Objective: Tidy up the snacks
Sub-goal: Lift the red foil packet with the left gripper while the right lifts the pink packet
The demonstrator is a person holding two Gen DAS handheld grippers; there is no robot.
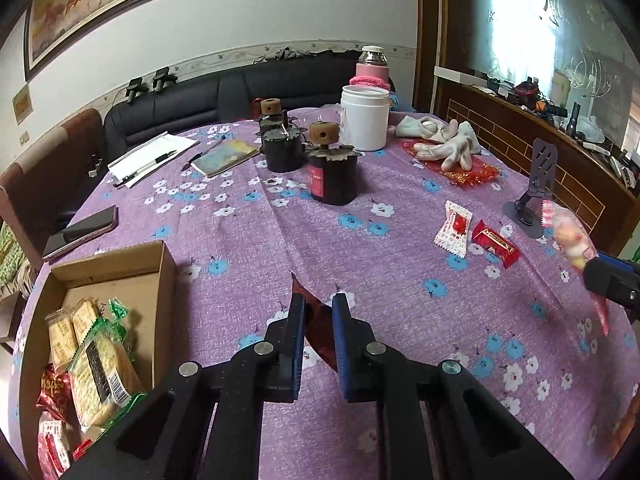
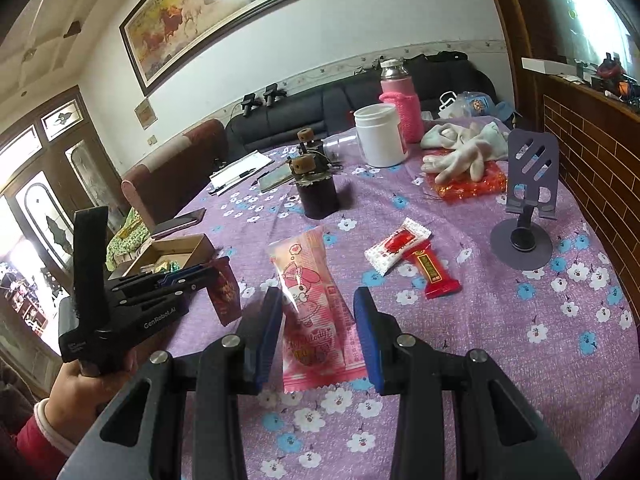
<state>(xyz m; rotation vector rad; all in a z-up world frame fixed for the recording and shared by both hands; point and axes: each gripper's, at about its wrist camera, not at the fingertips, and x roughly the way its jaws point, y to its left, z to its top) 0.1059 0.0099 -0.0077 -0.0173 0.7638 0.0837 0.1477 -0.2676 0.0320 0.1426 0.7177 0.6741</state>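
Note:
My left gripper point(image 1: 318, 312) is shut on a dark red snack packet point(image 1: 320, 330) and holds it above the purple flowered tablecloth point(image 1: 248, 248), right of the cardboard box point(image 1: 164, 276). The box holds several wrapped snacks point(image 1: 100, 364). My right gripper point(image 2: 318, 308) is shut on a pink My Melody snack bag point(image 2: 314, 308), held upright above the table. In the left wrist view that bag point(image 1: 572, 240) shows at the far right. A white-and-red candy packet point(image 2: 396, 250) and a red bar point(image 2: 434, 276) lie on the cloth beyond the right gripper.
Two dark jars point(image 1: 334, 176) with cork stoppers, a white tub point(image 1: 366, 118), a pink flask point(image 1: 372, 66), white gloves point(image 1: 448, 146), a grey phone stand point(image 2: 528, 204), a phone point(image 1: 82, 232), notebooks and pens point(image 1: 152, 158) stand further back. A sofa point(image 1: 200, 100) lies behind the table.

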